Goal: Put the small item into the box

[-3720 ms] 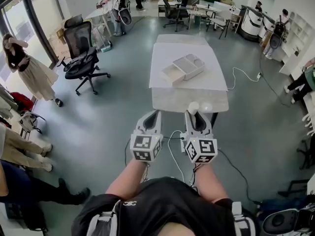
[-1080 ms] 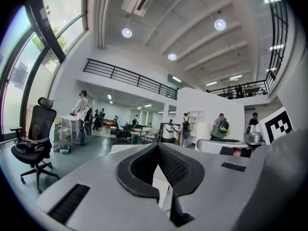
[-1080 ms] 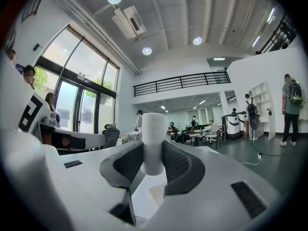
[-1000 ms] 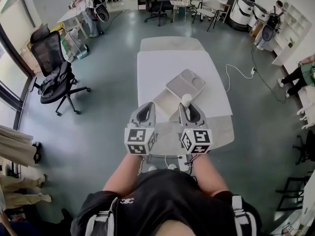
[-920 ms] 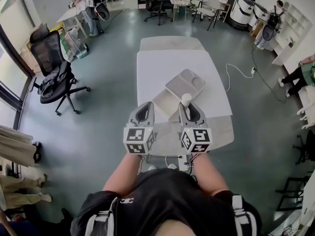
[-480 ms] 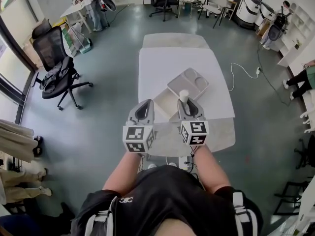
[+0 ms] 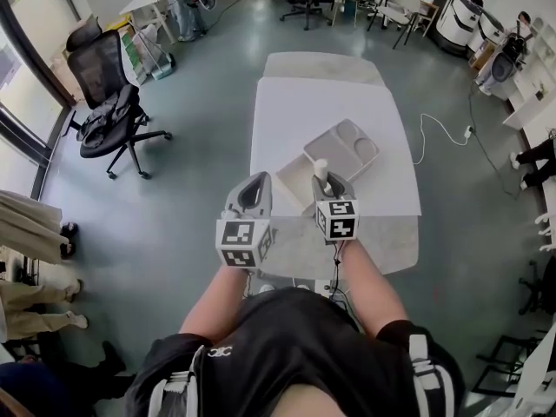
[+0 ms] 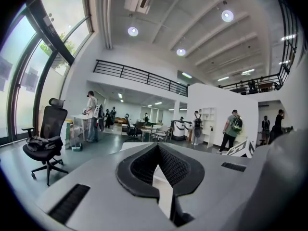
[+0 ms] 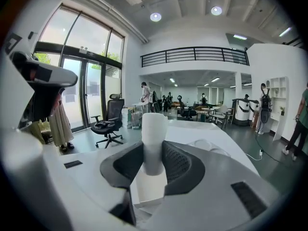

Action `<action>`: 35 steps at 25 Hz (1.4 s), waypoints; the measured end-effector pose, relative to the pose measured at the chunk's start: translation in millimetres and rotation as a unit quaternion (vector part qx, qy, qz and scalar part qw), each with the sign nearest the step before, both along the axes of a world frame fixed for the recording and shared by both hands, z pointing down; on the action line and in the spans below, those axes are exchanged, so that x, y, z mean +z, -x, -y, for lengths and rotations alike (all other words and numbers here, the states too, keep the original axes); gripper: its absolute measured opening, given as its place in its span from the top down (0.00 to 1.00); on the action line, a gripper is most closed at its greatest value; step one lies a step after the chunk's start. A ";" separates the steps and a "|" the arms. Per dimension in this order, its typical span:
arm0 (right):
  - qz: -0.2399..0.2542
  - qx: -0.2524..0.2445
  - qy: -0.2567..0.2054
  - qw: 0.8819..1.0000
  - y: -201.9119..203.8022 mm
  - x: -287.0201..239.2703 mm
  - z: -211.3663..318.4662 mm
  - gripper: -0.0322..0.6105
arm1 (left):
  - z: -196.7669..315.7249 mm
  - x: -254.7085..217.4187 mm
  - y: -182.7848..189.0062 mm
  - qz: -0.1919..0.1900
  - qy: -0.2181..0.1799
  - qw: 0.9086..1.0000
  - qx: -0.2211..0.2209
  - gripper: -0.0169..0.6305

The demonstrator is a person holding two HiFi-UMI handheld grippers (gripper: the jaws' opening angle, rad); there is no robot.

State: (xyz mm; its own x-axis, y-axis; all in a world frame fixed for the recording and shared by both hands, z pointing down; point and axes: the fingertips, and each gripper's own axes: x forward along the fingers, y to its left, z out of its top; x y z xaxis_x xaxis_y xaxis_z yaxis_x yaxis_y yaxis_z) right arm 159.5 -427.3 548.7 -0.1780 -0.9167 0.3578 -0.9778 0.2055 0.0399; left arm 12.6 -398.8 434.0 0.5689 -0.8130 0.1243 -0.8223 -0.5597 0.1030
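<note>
well, right gripper point(image 7: 326, 183) clamps white cylinder point(image 7: 321, 168) beside box point(image 7: 294, 183)

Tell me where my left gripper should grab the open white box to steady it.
Probably the wall of the box nearest you. It is a thin upright rim with the top open, so the left gripper can come in from your side and close one jaw inside it and one outside. Its jaws are together now, so open them first.
</note>
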 end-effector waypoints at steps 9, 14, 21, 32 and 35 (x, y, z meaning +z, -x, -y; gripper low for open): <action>-0.038 -0.027 0.092 0.995 5.8 71.1 34.6 0.76 | 14.0 4.1 6.2 0.004 0.003 1.000 -0.016 0.97; -0.062 -0.039 0.141 0.987 6.1 107.5 45.6 0.76 | 18.0 7.2 9.1 0.006 0.008 1.000 -0.024 0.97; -0.062 -0.055 0.246 0.966 9.5 164.0 49.0 0.76 | 26.1 14.1 21.7 0.007 0.013 0.999 -0.036 0.97; -0.052 -0.121 0.312 0.941 24.9 190.8 60.4 0.76 | 26.4 20.3 34.3 0.013 0.022 0.998 -0.062 0.97; -0.138 -0.099 0.332 0.928 0.8 193.5 64.0 0.76 | 27.2 22.0 40.8 0.013 0.024 0.997 -0.068 0.96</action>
